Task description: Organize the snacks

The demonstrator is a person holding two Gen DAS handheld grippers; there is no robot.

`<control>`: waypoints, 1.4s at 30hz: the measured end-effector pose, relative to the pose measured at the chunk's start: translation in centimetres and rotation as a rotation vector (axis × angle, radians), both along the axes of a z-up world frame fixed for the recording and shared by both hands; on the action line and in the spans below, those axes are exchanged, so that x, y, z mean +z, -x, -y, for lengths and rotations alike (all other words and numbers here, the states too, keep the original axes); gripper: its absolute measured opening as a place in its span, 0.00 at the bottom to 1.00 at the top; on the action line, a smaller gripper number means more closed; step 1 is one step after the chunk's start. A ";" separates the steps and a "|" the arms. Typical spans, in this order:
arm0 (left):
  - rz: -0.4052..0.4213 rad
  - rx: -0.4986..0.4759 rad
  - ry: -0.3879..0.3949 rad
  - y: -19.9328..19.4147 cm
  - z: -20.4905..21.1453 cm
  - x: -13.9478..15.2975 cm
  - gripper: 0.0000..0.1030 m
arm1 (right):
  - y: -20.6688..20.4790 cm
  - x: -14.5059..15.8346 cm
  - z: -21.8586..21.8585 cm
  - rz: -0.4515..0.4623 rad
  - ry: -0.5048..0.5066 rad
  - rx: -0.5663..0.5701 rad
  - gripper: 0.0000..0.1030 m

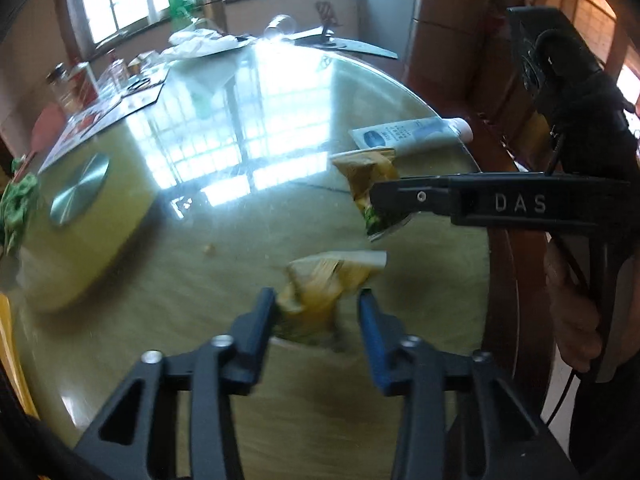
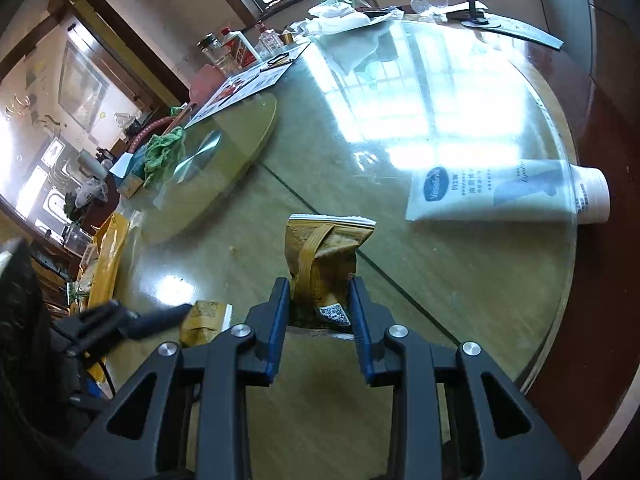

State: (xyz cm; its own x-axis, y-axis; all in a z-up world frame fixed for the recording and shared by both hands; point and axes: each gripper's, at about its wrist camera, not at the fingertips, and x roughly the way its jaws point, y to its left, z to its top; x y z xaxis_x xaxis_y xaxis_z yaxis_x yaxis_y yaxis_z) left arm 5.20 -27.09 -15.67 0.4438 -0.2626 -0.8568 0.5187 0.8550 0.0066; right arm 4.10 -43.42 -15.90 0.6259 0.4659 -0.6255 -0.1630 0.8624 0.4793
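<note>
While both grippers pinch snack packets (image 2: 324, 264), glass table edge (image 2: 570, 264) near, tube (image 2: 500, 192) beside.

Two small yellow-brown snack packets, both crumpled. One (image 2: 324, 264) stands upright with its sealed white edge on top and a square code low down. The other (image 1: 320, 284) lies blurred on the glass tabletop (image 1: 240, 220).

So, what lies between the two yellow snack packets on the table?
Nothing: bare glass tabletop separates the left packet from the right packet, in the left wrist view.
</note>
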 end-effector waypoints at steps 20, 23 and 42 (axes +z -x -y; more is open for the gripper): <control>0.074 0.197 0.174 3.7 -3.9 2.1 0.17 | 1.5 0.0 -2.1 0.041 0.060 0.035 0.31; 0.076 0.281 0.279 5.7 -7.2 3.0 0.17 | 2.4 0.1 -3.5 0.063 0.092 0.039 0.30; 0.253 0.819 0.458 16.4 -28.6 7.9 0.17 | 8.5 6.8 -23.0 0.217 0.074 0.481 0.15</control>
State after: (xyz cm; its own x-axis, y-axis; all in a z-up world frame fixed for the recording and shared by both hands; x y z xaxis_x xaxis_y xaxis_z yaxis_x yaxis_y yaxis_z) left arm -11.19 1.56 -7.74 0.7945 -0.0744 -0.6026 -0.2097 0.8978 -0.3872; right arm -4.36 -20.41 -9.06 0.4712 0.6917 -0.5473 -0.6369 0.6961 0.3313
